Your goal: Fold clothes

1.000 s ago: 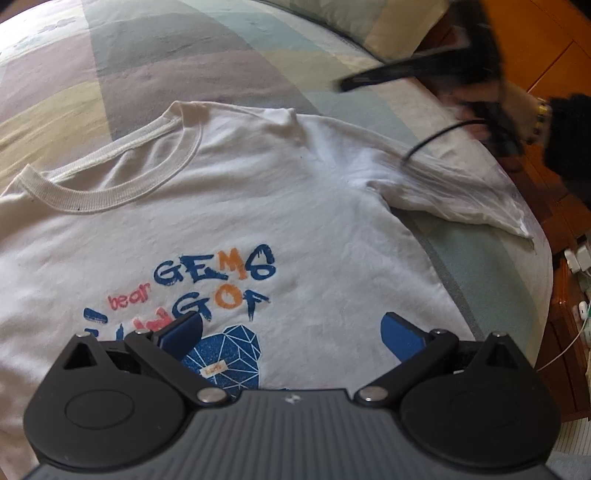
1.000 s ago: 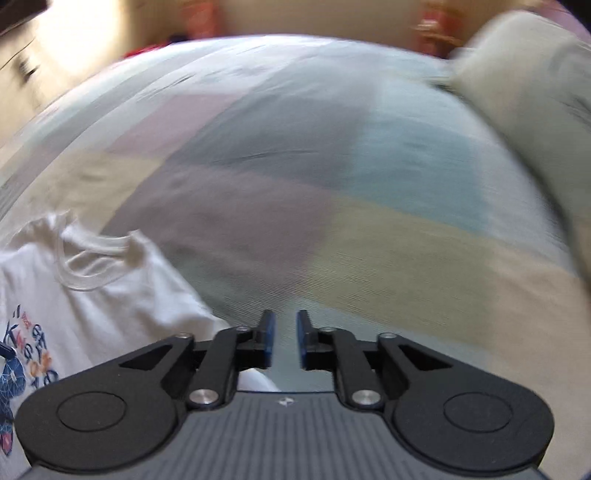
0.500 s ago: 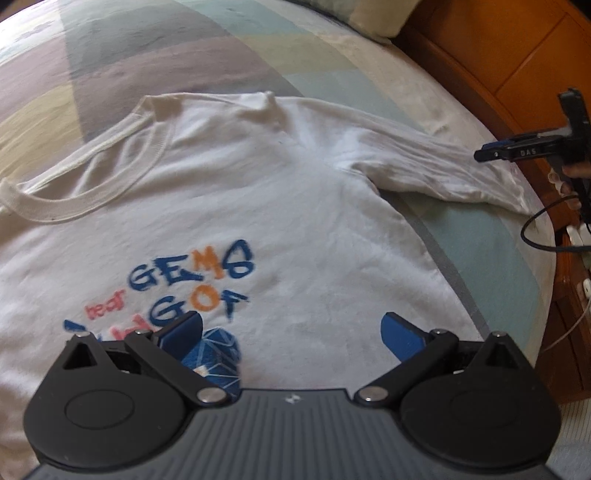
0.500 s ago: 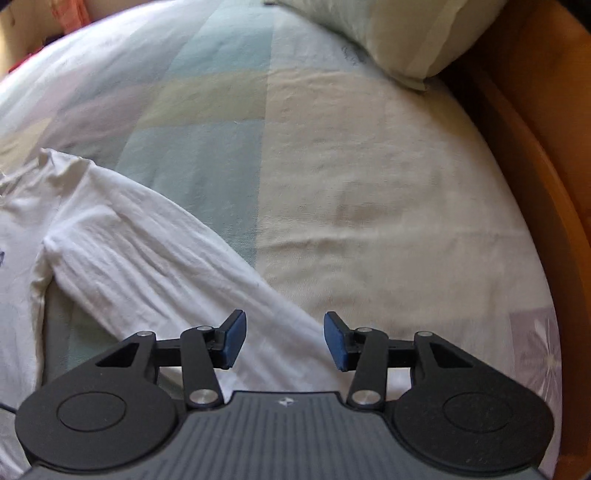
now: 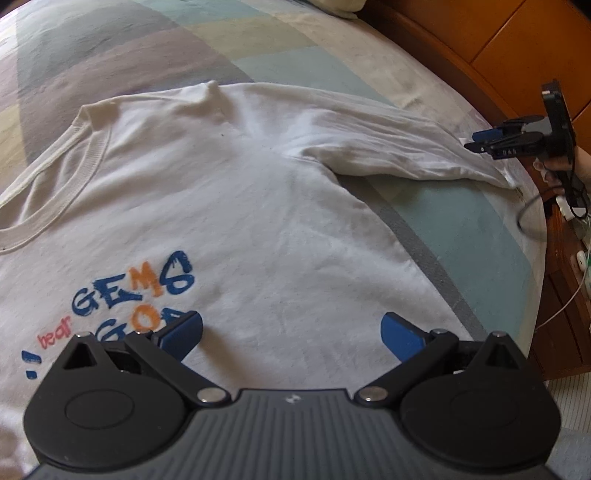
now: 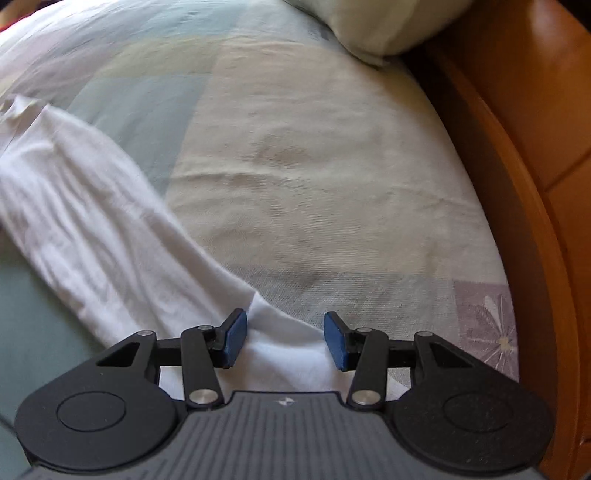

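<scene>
A white T-shirt (image 5: 258,206) with a blue and orange print (image 5: 140,291) lies face up on the bed, its collar (image 5: 85,147) at the left. My left gripper (image 5: 291,328) hovers open over the shirt's chest, just right of the print, with nothing between its pads. The shirt's right sleeve (image 5: 388,147) stretches out toward the bed's edge. My right gripper (image 5: 476,142) is at the sleeve's end. In the right wrist view this gripper (image 6: 284,332) is open, and the sleeve (image 6: 92,236) runs under it, its cuff cloth lying between the blue pads without being pinched.
The patchwork bedspread (image 6: 332,166) lies under everything. A pillow (image 6: 380,26) sits at the head, against the wooden bed frame (image 6: 517,147). Beyond the bed's edge are a wooden cabinet with cables and plugs (image 5: 576,221), and a hand (image 5: 580,162) holding the right gripper.
The right gripper swung from above the open bedspread to the sleeve's end, and its jaws spread wider. The left gripper slid right across the shirt. The sleeve now lies straighter.
</scene>
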The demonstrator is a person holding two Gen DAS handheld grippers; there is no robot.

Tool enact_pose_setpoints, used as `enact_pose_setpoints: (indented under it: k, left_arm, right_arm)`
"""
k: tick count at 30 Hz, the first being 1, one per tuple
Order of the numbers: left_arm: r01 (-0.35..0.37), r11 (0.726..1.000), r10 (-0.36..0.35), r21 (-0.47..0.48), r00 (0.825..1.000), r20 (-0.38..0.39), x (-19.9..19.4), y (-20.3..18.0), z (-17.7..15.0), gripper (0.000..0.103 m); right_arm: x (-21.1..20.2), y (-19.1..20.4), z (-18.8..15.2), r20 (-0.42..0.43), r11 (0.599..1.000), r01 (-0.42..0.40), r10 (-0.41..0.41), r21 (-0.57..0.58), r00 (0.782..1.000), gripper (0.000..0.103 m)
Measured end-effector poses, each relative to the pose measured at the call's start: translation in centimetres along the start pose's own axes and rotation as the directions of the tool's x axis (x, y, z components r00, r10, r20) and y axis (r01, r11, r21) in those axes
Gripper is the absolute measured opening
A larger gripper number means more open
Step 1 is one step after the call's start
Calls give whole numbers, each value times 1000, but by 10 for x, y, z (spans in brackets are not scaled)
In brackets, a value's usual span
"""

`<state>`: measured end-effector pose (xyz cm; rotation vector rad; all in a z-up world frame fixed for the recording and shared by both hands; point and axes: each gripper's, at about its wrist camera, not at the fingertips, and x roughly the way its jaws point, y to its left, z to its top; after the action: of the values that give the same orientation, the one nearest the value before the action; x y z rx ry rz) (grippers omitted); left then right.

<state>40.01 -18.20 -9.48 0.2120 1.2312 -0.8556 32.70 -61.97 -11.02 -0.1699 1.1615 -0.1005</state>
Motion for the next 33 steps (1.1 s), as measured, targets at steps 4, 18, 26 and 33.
enact_pose_setpoints:
  k: [4,18,26,33]
  left_arm:
    - [2,1000,-2,0,1000,-6,3,0,2,102]
    - [38,999,-38,-6,999,-9,6,2,6,102]
    - [40,999,-41,-15,999,-13,6,9,4,102]
    - [-5,1000,5,-13,1000,-5,2,16,3,102]
  right_arm:
    - [0,5,4,-15,995,-1,-1,-96,1000,51]
    - [-11,-22,25,14,999,-35,35,35,999,2]
    - [-27,5,39,100,985,4,-22,175,995,36]
    - [7,109,83,270,903,-389,334,182,903,71]
